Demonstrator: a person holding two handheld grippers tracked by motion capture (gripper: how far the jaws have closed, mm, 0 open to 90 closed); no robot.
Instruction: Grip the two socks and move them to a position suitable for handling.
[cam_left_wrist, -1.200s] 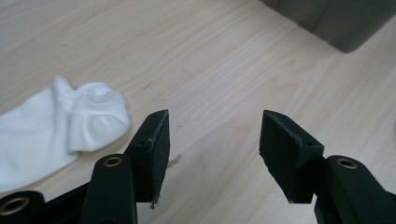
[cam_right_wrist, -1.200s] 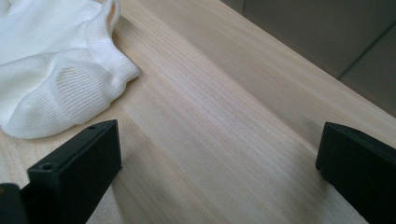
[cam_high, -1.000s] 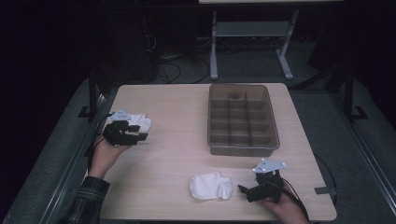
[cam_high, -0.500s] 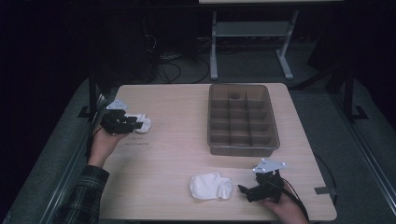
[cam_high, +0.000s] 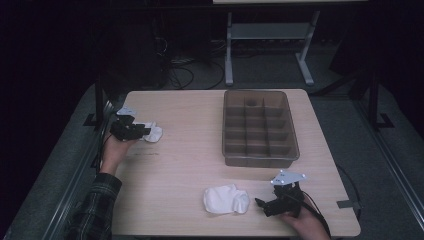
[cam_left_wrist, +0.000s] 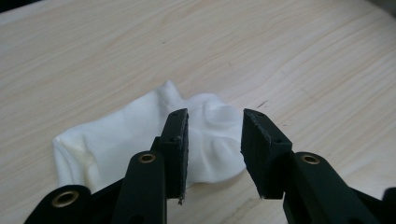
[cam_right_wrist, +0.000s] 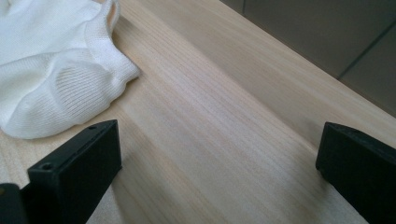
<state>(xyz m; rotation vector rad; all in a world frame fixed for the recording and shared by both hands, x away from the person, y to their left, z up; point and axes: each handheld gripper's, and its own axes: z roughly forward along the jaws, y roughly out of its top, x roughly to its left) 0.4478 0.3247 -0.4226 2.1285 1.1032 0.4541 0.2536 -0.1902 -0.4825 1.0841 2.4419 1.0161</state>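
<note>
Room: dark, with a metal stand and loose cables on the floor beyond a pale wooden desk (cam_high: 200, 150).
Left gripper (cam_high: 144, 132): at the far left of the desk, its jaws have just been closing on a white sock (cam_high: 152, 133); in the left gripper view the sock (cam_left_wrist: 140, 140) lies between them, a fold bunched in the gap, but the pads do not yet visibly press the cloth, so it is not grasped.
Right gripper (cam_high: 261, 203): rests at the near right edge, jaws spread wide on bare wood, holding nothing.
Second sock (cam_high: 226, 199): crumpled just left of the right gripper, apart from its jaws.
Risk, thin bite: the jaws stand over one end of the sock; I judge they may pinch just a single layer, and the cloth could slip out on lifting.
Risk, drag: a low, flat approach could push the sock along the desk instead of catching it.
Tray (cam_high: 260, 127): brown, divided into compartments, far right of centre; the compartments look empty, though the far row is dim.
</note>
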